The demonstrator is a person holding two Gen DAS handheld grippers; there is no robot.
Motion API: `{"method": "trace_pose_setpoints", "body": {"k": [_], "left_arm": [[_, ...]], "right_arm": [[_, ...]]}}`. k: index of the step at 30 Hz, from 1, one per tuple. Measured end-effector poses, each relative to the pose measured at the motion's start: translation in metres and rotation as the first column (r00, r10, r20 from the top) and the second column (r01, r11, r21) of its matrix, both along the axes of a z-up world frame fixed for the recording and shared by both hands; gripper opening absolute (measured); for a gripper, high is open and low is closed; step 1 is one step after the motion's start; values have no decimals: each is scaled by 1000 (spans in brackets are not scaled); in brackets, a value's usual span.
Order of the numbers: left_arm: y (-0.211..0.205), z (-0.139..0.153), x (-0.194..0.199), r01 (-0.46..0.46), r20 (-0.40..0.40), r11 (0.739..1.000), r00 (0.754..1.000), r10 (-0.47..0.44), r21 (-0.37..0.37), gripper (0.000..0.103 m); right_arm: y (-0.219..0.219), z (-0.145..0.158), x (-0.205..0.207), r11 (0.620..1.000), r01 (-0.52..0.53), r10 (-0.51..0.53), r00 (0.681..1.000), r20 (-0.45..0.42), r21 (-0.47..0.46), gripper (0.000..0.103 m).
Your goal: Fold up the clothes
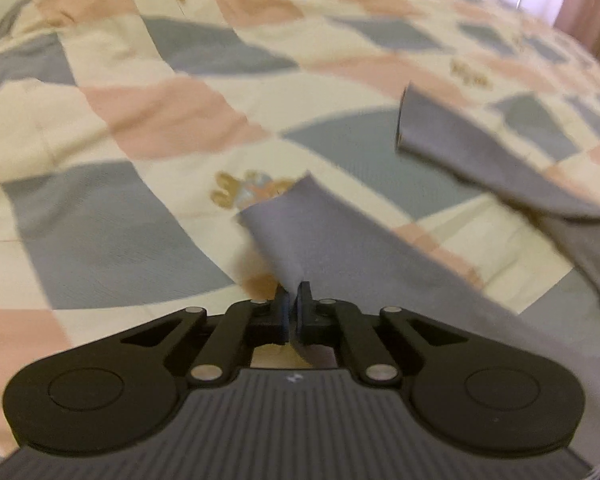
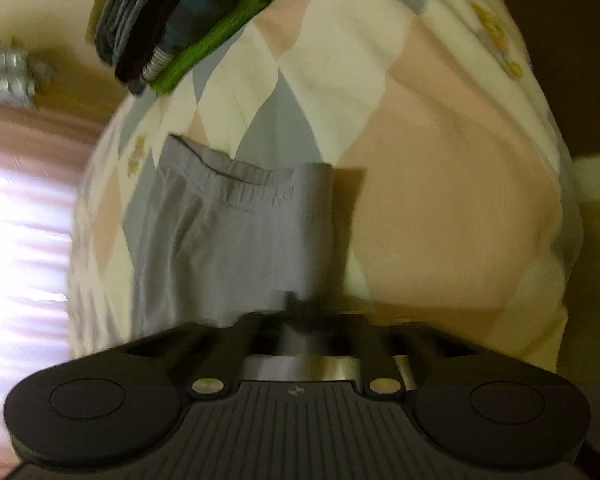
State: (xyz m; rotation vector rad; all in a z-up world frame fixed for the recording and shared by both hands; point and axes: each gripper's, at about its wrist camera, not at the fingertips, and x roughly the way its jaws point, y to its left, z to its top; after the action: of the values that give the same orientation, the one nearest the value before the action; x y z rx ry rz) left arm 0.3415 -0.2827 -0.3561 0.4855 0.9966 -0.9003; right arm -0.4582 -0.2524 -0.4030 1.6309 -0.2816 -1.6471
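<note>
The left gripper [image 1: 293, 300] pinches a hem of the grey trousers [image 1: 340, 248], which trail rightward across the bed [image 1: 140, 120]. The right gripper [image 2: 300, 304] is clamped on their near edge, with the waistband [image 2: 236, 178] beyond.

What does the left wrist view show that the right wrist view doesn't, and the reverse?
Only left wrist: the left gripper shut on a corner of the grey garment, and a loose leg end.
Only right wrist: the waistband, the right gripper shut on the fabric, a stack of clothes, bright curtains.
Both: the garment and the checked quilt.
</note>
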Motion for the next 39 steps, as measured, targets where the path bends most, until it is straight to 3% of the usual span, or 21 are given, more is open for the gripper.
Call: {"method": "trace_pose_setpoints", "body": {"k": [3,7,11,16,18,20,21,22,23,24,25,27,29,31,33,34,36,38,39], "left_arm": [[27,37,-1,-1,11,999,1000,1,-49,1],[76,77,-1,-19,34,998,999,21,-67,1],[128,86,-7,-25,58,999,998,27,-28,2],[169,15,-29,-19,58,990,998,11,137,2],[175,-14,-36,-10,50,981,999,1,195,5],[177,-27,-41,6,74,972,997,-24,235,15],[176,-24,-42,12,92,971,995,-35,240,18],[176,-18,-40,14,112,970,993,-43,244,23],[177,-9,-35,4,143,969,989,-40,245,24],[180,-1,-29,-12,166,970,986,-29,245,24],[182,8,-20,-44,188,968,982,-3,245,26],[181,26,-4,-97,239,966,970,38,240,24],[167,44,0,-76,271,973,962,14,218,24],[136,56,-15,30,295,986,952,-78,162,24],[96,57,-46,194,357,972,905,-229,134,24],[73,53,-66,291,399,947,859,-321,135,25],[33,38,-102,457,463,876,750,-472,153,28],[-4,22,-133,577,522,796,630,-575,182,28],[-21,11,-142,610,544,766,579,-607,205,28]], "right_arm": [[-6,27,-4,997,-80,81,995,-65,13,2],[1,65,-13,990,-144,144,987,-76,10,1],[7,89,-21,978,-204,209,971,-114,49,1],[10,69,-28,956,-253,271,954,-126,147,1],[12,49,-27,951,-243,269,955,-128,192,1],[14,27,-25,944,-240,269,957,-106,226,2],[15,18,-23,940,-245,274,957,-95,238,4],[14,14,-20,932,-255,285,954,-89,257,13],[12,15,-17,924,-253,294,950,-109,287,30],[9,20,-14,914,-247,305,941,-144,321,41],[7,30,-10,906,-227,318,922,-220,356,55],[2,53,0,900,-200,353,856,-378,388,55],[-6,77,15,901,-229,400,768,-501,369,55],[-17,94,38,888,-318,457,681,-571,331,55],[-36,99,73,839,-451,535,590,-604,303,55],[-46,98,92,801,-523,578,543,-610,293,55],[-65,89,134,710,-644,646,436,-627,284,55],[-85,80,176,612,-746,698,355,-622,261,54],[-94,74,194,572,-782,718,333,-612,246,52]]}}
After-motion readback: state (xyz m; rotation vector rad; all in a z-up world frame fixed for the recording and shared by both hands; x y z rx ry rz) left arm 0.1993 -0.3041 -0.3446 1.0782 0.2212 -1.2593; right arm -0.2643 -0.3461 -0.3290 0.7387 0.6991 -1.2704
